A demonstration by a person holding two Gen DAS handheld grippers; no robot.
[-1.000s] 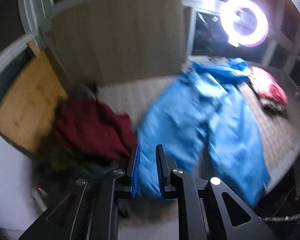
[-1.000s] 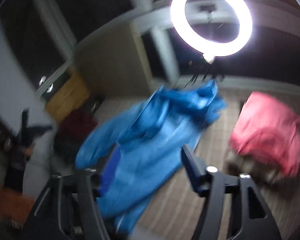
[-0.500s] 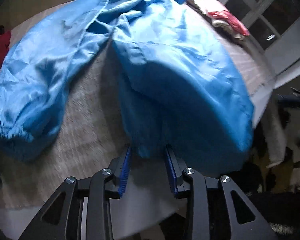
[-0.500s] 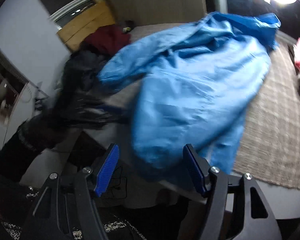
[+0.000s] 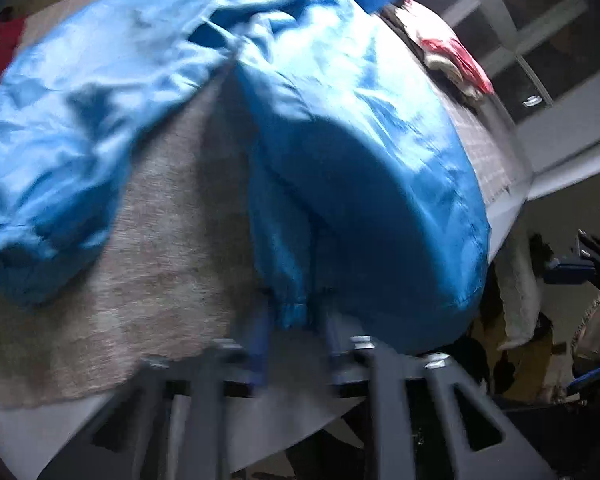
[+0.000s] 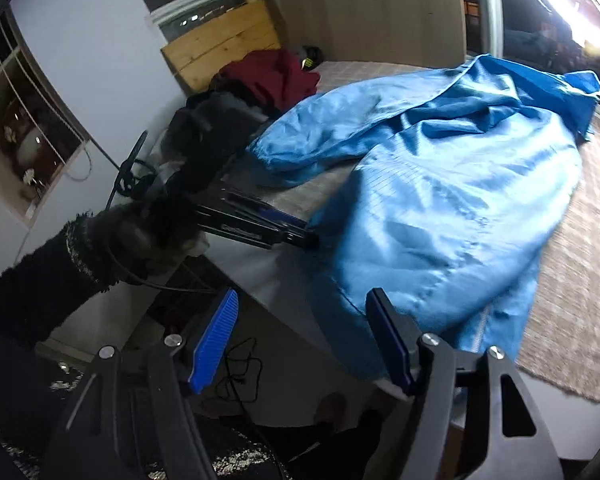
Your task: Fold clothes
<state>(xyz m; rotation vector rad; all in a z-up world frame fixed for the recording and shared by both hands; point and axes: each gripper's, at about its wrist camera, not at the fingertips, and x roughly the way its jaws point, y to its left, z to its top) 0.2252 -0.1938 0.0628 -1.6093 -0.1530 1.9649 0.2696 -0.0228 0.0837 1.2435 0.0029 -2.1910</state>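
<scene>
A shiny blue jacket (image 6: 452, 200) lies spread on the beige mat (image 6: 580, 280), hood at the far end and one sleeve (image 5: 60, 152) stretched to the left. In the blurred left wrist view, my left gripper (image 5: 294, 332) has the jacket's gathered hem corner (image 5: 294, 314) between its fingers, with a gap on each side. The right wrist view shows that gripper (image 6: 260, 228) from the side at the jacket's near-left edge, held by a hand in a dark sleeve (image 6: 40, 288). My right gripper (image 6: 300, 336) stands open at the table's front edge, just short of the hem, holding nothing.
A dark red garment (image 6: 276, 76) and black clothes (image 6: 216, 120) are piled at the table's far left beside a wooden board (image 6: 220, 46). A pink-red garment (image 5: 456, 56) lies at the far right. Cables (image 6: 236, 376) hang below the front edge.
Both grippers swung down from facing the room to the table's front edge. The left gripper's fingers spread wider around the jacket's hem corner. The jacket now lies flatter.
</scene>
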